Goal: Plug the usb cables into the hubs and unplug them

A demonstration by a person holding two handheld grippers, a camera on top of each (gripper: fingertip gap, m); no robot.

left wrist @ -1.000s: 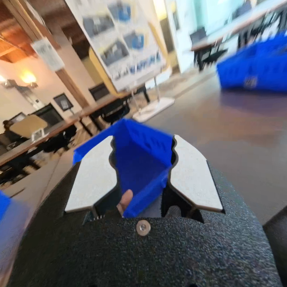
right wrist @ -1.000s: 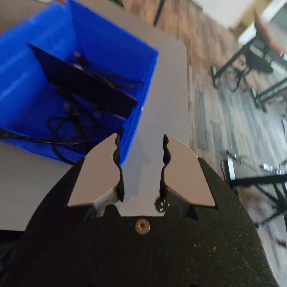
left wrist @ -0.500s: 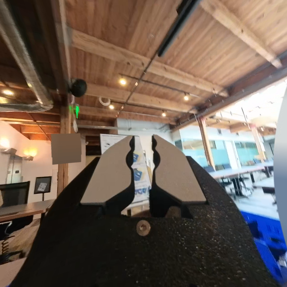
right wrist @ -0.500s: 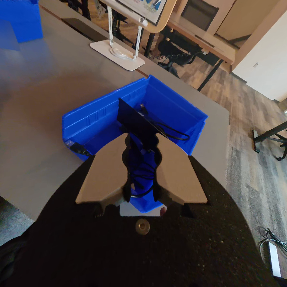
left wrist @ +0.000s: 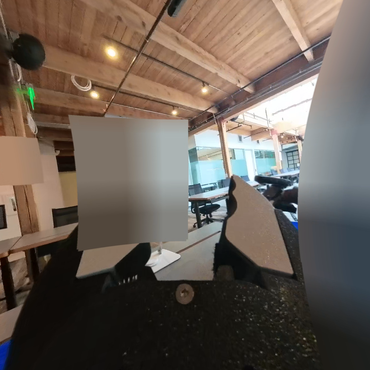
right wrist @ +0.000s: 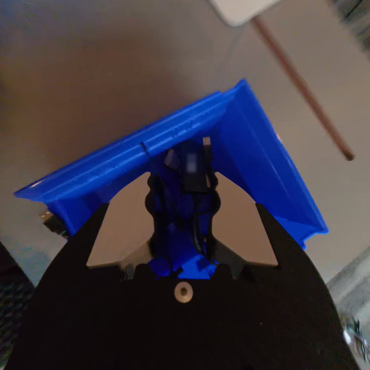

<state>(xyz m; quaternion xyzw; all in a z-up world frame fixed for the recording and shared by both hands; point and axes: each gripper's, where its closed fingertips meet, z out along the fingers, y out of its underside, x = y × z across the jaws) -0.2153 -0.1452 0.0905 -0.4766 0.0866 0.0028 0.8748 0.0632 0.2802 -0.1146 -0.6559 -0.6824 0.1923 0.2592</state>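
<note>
In the right wrist view my right gripper (right wrist: 183, 177) is open and points down into a blue bin (right wrist: 260, 160) on the grey table. A black USB hub (right wrist: 193, 172) lies in the bin between my fingertips, closer to the right finger; the blur hides whether they touch. Black cables (right wrist: 197, 224) run under the fingers. One silver USB plug (right wrist: 207, 141) lies beside the hub. Another plug (right wrist: 47, 217) hangs outside the bin's left wall. In the left wrist view my left gripper (left wrist: 188, 220) is open, empty and raised toward the room; its left finger is mostly hidden.
A white stand base (left wrist: 164, 260) sits on the grey table (left wrist: 196, 260) ahead of the left gripper; it also shows at the top of the right wrist view (right wrist: 236, 12). Other desks and office chairs (left wrist: 206, 208) stand behind. The floor (right wrist: 350, 280) shows past the table's right edge. My right fingertips sit around 55 cm from my left ones. From my right tips it is roughly 12 cm to the silver USB plug (right wrist: 207, 141); from my left, 60 cm.
My right gripper has dropped close over the bin and its jaws have opened wider. My left gripper has opened from nearly shut and tipped slightly downward.
</note>
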